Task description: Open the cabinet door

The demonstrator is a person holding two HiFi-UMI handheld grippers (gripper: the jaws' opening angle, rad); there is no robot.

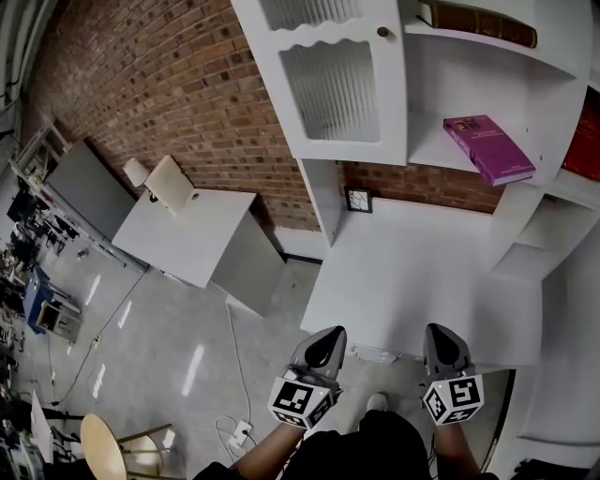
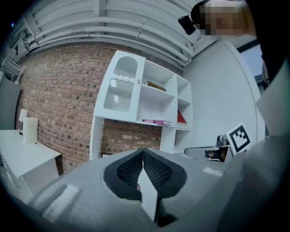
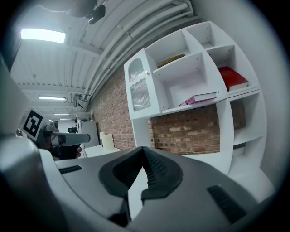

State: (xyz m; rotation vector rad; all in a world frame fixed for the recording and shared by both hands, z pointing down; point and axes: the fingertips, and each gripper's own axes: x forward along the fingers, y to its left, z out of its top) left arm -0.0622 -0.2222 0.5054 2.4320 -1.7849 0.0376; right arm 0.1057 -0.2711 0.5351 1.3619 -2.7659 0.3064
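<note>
A white cabinet door [image 1: 333,80] with ribbed glass panels and a small round knob [image 1: 382,32] stands closed on the left part of a white wall shelf unit [image 1: 487,66]; it also shows in the left gripper view [image 2: 121,88] and in the right gripper view [image 3: 140,90]. My left gripper [image 1: 327,343] and right gripper [image 1: 441,340] hover side by side at the near edge of the white desk [image 1: 412,281], well short of the door. Both are shut and hold nothing, as their own views show: left gripper [image 2: 143,156], right gripper [image 3: 143,154].
A magenta book [image 1: 487,148] lies on an open shelf, a red book [image 1: 586,141] stands further right, a dark book [image 1: 478,23] lies above. A small frame [image 1: 358,199] leans on the brick wall. A second white table [image 1: 183,230], a chair [image 1: 108,448] and floor cables [image 1: 234,427] are left.
</note>
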